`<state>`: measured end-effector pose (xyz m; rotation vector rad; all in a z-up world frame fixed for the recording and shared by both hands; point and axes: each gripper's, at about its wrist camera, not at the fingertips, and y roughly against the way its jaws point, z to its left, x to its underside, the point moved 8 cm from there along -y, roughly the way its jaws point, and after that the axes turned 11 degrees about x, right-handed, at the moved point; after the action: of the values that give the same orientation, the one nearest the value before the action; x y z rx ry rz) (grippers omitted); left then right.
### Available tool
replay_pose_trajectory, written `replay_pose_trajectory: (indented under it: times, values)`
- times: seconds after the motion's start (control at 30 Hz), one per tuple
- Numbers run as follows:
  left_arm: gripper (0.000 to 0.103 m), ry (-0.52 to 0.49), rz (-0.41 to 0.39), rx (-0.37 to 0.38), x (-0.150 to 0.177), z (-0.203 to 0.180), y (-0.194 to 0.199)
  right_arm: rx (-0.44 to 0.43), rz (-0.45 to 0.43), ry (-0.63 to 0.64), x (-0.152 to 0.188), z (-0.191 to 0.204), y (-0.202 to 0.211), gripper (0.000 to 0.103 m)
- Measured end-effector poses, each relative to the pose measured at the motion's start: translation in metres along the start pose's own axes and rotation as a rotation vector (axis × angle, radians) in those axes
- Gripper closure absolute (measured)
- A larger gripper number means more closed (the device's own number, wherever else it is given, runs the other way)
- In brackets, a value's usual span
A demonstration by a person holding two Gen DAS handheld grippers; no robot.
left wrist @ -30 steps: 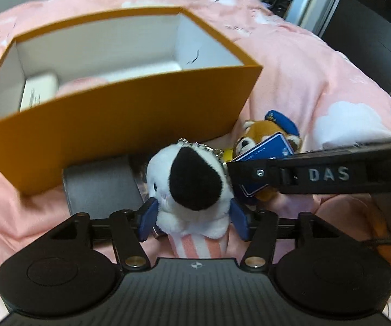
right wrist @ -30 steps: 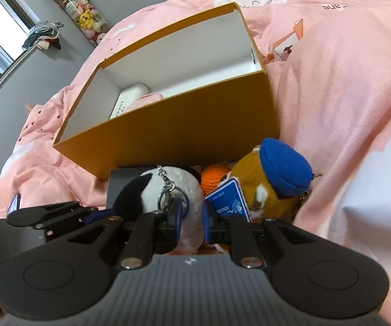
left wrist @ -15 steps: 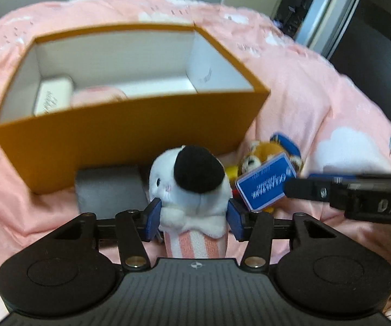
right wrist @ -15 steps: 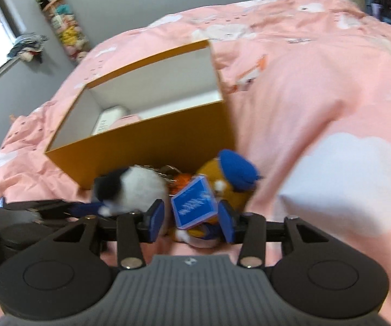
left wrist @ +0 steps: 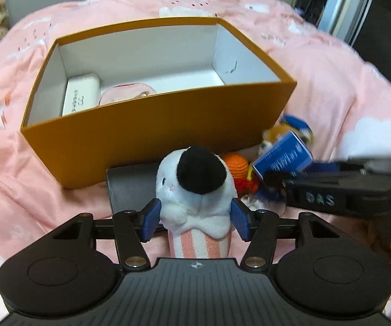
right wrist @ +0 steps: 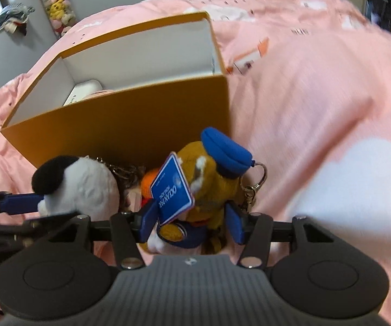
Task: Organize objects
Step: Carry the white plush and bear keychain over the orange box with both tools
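My left gripper (left wrist: 195, 218) is shut on a white plush with a black patch (left wrist: 195, 187), held upright in front of the orange box (left wrist: 152, 133). My right gripper (right wrist: 191, 224) is shut on a brown plush with a blue cap (right wrist: 211, 184) and a blue tag (right wrist: 172, 188), just right of the white plush (right wrist: 81, 187). In the left wrist view the brown plush (left wrist: 282, 135) shows at the right, with the right gripper (left wrist: 274, 187) below it. The box (right wrist: 130, 130) holds a white case (left wrist: 80, 100) and a pink item (left wrist: 127, 96).
A dark grey flat case (left wrist: 133, 187) lies on the pink blanket (left wrist: 331, 81) in front of the box. An orange crochet toy (left wrist: 236, 165) lies between the two plushes. A grey wall and a hanging rack of small plush toys (right wrist: 56, 5) stand behind the bed.
My right gripper has closed on the brown plush, which it only straddled half a second ago. Both grippers have risen with their plushes; the box interior shows more.
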<state>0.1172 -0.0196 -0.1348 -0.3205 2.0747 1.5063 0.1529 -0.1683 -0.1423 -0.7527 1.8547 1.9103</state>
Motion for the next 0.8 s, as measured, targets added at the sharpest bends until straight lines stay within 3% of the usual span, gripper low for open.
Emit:
replay_pose_trajectory:
  times: [0.23, 0.33, 0.57, 0.8]
  values:
    - [0.029, -0.111, 0.07, -0.041, 0.007, -0.015, -0.021, -0.02, -0.009, 0.023, -0.005, 0.004, -0.021, 0.046]
    - [0.033, -0.143, 0.065, -0.051, 0.009, -0.02, -0.021, -0.037, -0.008, 0.02, -0.005, 0.004, -0.022, 0.046]
    - [0.04, -0.082, 0.011, 0.008, 0.009, -0.014, -0.008, -0.071, -0.004, 0.006, -0.008, 0.005, -0.017, 0.057]
    - [0.043, -0.012, -0.073, 0.109, 0.002, -0.002, 0.02, -0.122, -0.042, 0.003, -0.013, -0.003, 0.019, 0.058]
